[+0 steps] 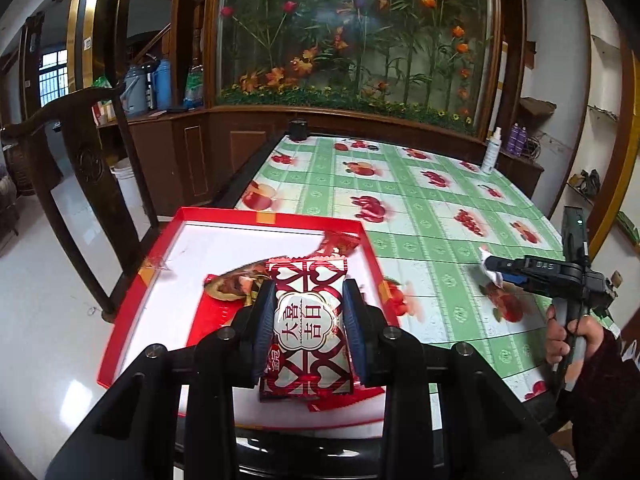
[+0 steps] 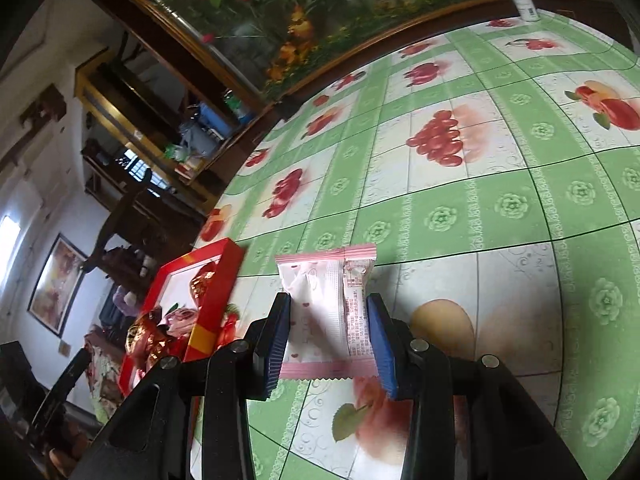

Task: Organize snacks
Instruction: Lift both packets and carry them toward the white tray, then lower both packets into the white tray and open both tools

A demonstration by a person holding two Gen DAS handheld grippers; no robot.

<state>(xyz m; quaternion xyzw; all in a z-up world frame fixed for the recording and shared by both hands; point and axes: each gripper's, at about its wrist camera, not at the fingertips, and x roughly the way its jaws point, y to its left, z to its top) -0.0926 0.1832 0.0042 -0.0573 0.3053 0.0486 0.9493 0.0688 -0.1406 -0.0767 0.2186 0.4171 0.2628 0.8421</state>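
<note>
Two grippers, each clamped on a wrapped snack beside a red tray.

The left gripper has its blue pads pressed against the sides of a red-and-white snack packet and holds it over the white floor of the red tray, which sits at the left edge of the tabletop with its green fruit-print cloth. More red-wrapped snacks lie in the tray beyond the held packet. The right gripper is closed on a pink-and-white snack packet, its printed back seam facing up, above the cloth just to the right of the tray's corner. From the left side, a hand can be seen holding that gripper's handle. A white spray bottle stands at the far edge of the tabletop, well apart from the tray.
</note>
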